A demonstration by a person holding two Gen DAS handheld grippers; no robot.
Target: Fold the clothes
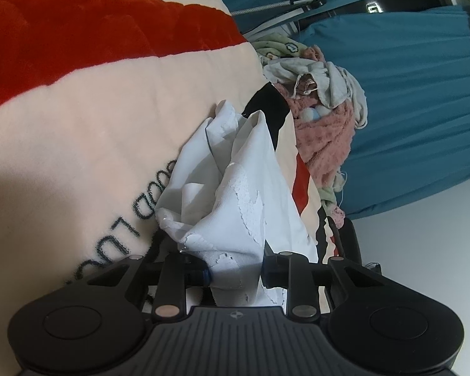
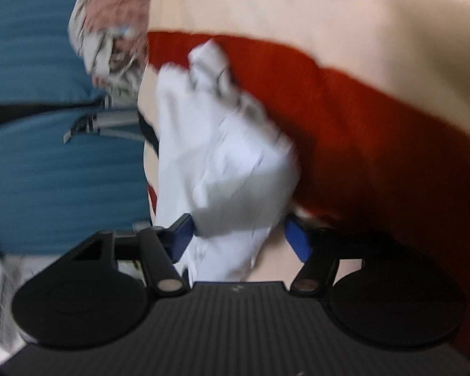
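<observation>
Left wrist: left claw (image 1: 235,269) pinches white garment (image 1: 235,181); clothes pile (image 1: 322,119) beyond; right claw (image 2: 238,235) spread.

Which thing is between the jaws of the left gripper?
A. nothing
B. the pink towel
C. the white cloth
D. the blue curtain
C: in the left wrist view the left gripper has both pads closed against the bunched white cloth, while the pink towel lies farther away in the pile.
</observation>
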